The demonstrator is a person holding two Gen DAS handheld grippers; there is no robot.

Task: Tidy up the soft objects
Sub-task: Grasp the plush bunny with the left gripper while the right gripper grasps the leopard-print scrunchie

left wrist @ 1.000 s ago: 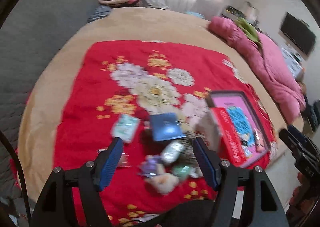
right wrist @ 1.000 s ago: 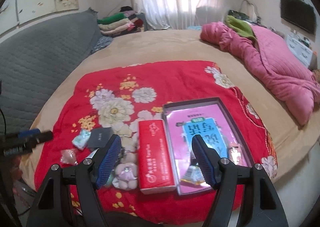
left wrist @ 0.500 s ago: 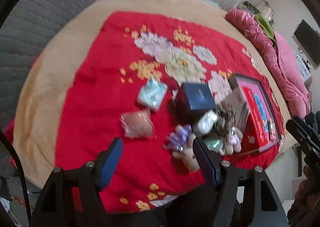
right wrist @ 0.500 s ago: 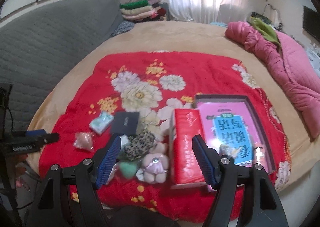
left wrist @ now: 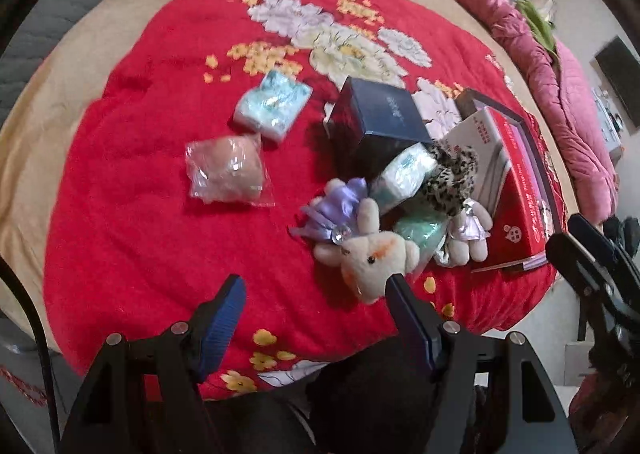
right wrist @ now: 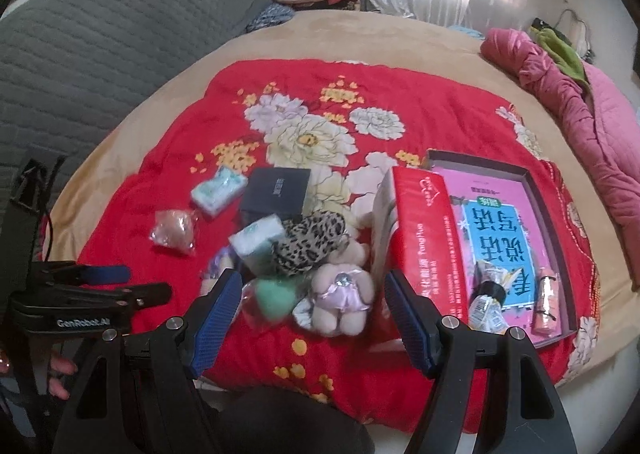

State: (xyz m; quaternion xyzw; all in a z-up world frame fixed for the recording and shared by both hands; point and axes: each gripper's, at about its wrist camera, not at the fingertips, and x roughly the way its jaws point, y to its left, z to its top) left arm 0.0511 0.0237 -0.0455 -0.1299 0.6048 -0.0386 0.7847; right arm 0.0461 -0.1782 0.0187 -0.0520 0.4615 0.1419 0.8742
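1. The left gripper (left wrist: 314, 296) stands wide and empty above the red blanket (left wrist: 132, 213), its right finger just beside the cream plush rabbit (left wrist: 372, 254).
2. The right gripper (right wrist: 314, 296) is also wide and holds nothing, poised over the second plush toy (right wrist: 340, 304) and the green sponge (right wrist: 274, 296).
3. The soft things lie heaped together, with the leopard-print item (right wrist: 310, 244) touching several, so a closing jaw may catch two at once.
4. The red box (right wrist: 424, 238) leans beside the pile, and a nudge may tip it.
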